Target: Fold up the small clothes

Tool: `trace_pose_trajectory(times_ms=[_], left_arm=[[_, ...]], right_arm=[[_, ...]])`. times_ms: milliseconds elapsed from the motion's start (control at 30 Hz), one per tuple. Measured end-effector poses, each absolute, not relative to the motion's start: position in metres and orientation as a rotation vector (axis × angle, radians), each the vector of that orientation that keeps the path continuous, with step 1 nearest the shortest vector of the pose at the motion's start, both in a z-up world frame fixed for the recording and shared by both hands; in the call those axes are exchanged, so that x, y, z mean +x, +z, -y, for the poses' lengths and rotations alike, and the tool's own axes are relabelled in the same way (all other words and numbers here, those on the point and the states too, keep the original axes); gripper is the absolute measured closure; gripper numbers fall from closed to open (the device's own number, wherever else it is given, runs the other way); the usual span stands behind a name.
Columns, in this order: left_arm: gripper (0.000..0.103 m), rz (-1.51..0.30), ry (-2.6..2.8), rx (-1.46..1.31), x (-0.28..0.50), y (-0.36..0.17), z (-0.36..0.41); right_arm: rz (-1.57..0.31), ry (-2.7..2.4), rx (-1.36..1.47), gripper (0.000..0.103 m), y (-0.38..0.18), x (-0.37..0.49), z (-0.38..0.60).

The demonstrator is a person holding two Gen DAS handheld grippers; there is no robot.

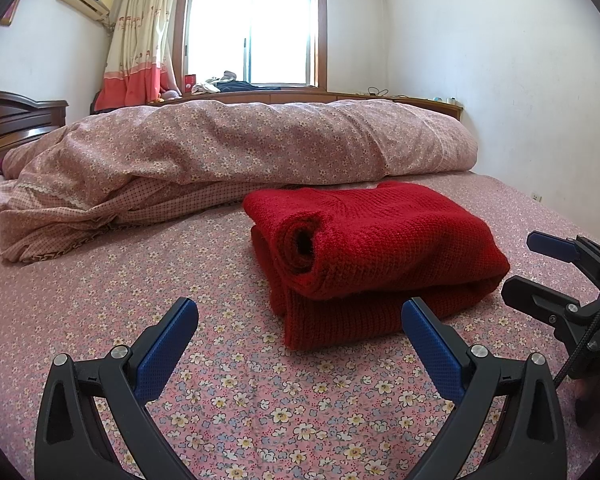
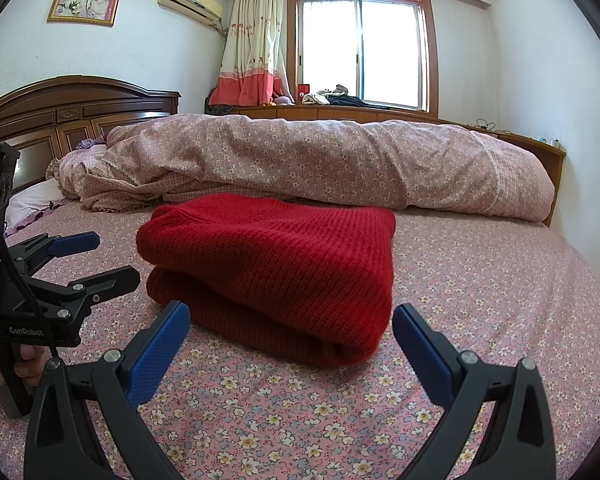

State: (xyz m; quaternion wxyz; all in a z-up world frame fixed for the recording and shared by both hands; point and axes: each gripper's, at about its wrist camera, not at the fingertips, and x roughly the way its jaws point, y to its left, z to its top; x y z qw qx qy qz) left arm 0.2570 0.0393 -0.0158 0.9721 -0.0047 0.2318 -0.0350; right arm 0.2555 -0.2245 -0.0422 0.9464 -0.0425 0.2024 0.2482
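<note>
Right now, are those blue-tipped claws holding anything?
Nothing. The left gripper and right gripper are both open and empty; the folded red knitted sweater lies apart from them on the flowered bedsheet.

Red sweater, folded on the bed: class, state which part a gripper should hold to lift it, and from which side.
Grip the red sweater at its rounded fold edge, coming from the near side along the bedsheet. There the layers wrap together, so one pinch probably catches them all. Both the left gripper and right gripper are open and empty.
</note>
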Motion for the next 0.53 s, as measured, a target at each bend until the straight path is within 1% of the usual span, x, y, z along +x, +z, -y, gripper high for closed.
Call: trace_pose_trajectory(times_ms=[533], left_arm=[[0.005,-0.475,-0.071,-0.005,0.2581,-0.0178,-0.0406]], right_arm=[[-0.417,0.510,-0.088,0.000,-0.0456,0.2545,0.2249]])
